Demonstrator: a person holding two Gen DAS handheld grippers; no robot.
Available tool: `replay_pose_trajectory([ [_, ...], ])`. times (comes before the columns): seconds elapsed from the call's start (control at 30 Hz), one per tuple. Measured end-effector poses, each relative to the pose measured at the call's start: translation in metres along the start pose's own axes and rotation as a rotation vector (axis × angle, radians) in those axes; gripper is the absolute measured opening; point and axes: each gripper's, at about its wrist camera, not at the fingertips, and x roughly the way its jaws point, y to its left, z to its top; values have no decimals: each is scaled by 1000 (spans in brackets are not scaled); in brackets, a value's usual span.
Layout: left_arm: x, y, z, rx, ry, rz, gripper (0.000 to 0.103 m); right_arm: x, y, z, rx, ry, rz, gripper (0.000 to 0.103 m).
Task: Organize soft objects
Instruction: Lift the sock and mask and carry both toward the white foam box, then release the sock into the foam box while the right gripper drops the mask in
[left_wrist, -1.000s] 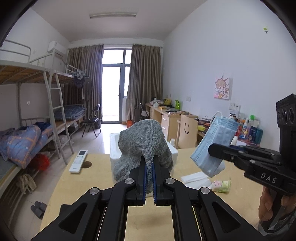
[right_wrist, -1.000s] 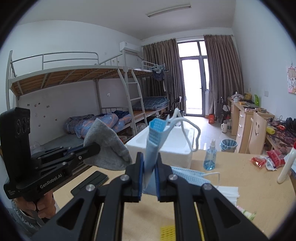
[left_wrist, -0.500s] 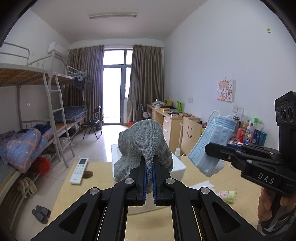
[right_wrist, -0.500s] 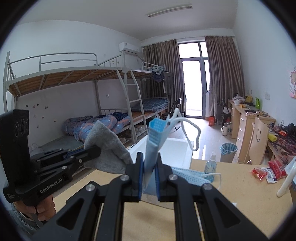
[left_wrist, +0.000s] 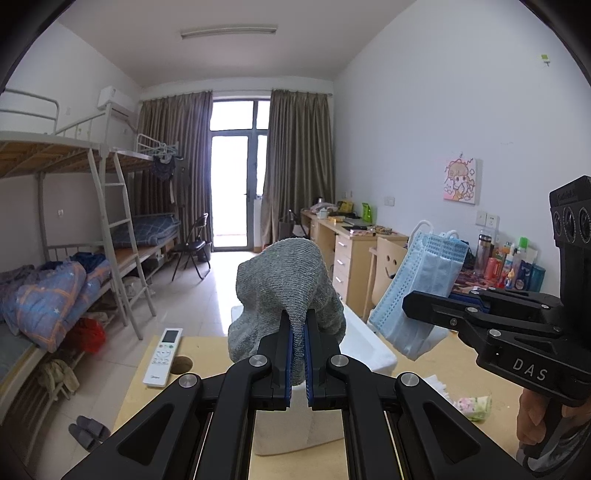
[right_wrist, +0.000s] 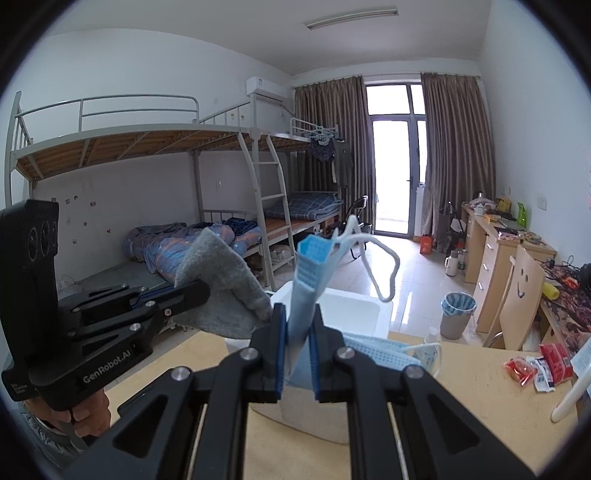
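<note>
Left wrist view: the left gripper (left_wrist: 298, 334) pinches a nubbly grey knitted cloth (left_wrist: 284, 284) above the white foam box (left_wrist: 369, 352). Just right of the box, the right gripper (right_wrist: 297, 325) clamps a pleated blue face mask (right_wrist: 308, 273). Box contents hidden.

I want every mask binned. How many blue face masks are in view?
2 at least: one blue pleated face mask clamped in the right gripper above the white box, another blue mask lying behind it. More may be hidden.

Black claws (left_wrist: 299, 332) with blue pads, silver screws, white "DAS" lettering.
</note>
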Motion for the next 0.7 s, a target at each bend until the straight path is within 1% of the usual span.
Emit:
replay_pose_trajectory([
  [0.2, 18, 9, 5, -4, 21, 1, 5, 16, 0, 2, -12, 16, 6, 15],
  [0.37, 33, 17, 11, 1, 23, 13, 5, 31, -6, 5, -15, 33, 6, 15],
  [0.6, 56, 25, 9, -3, 50, 3, 5, 50, -13, 4, -6, 62, 12, 15],
  [0.7, 63, 27, 11, -1, 62, 13, 5, 55, -17, 6, 1, 69, 14, 15],
])
